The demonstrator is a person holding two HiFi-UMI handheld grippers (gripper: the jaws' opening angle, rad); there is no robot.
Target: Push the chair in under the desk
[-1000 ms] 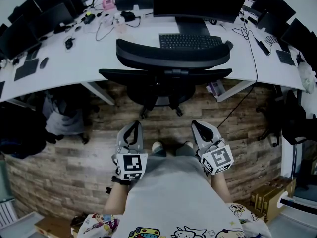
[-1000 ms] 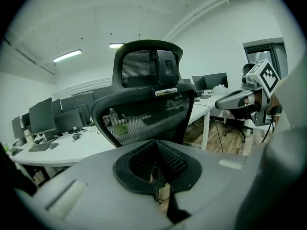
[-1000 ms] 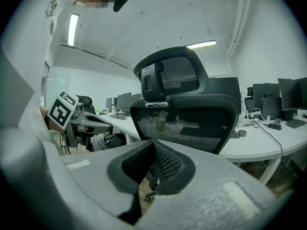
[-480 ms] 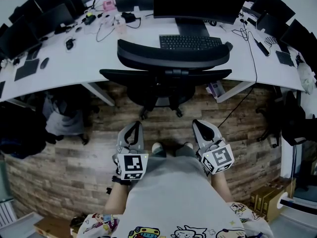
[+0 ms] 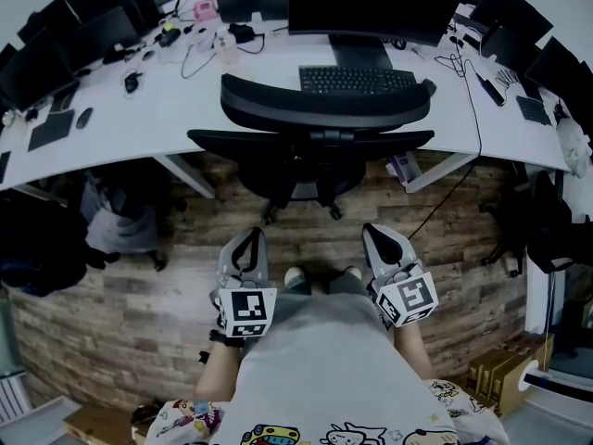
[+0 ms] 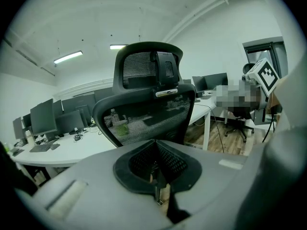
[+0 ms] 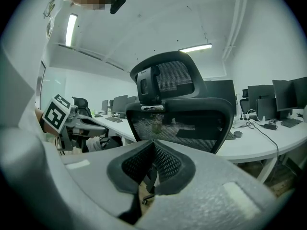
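Black mesh chair (image 5: pixel 324 108), white desk (image 5: pixel 185 100), brown wood-plank floor (image 5: pixel 139 276), grey left gripper (image 5: pixel 247 234) and right gripper (image 5: pixel 372 232) with black-and-white markers

Black mesh chair (image 5: pixel 320 123) (upright) tucked against white desk (image 5: pixel 139 123).

I see wood-plank floor (image 5: pixel 111 286) under and to the left of the left gripper (image 5: pixel 246 239). Well off to the right of the right gripper (image 5: pixel 378 236) stands a spare black office chair (image 5: pixel 547 221), with cardboard boxes (image 5: pixel 496 369) further back on that side. Above both are white walls (image 6: pixel 230 28) and lit strip lights (image 6: pixel 67 57). A dark-framed window (image 6: pixel 277 51) sits right of the left gripper.
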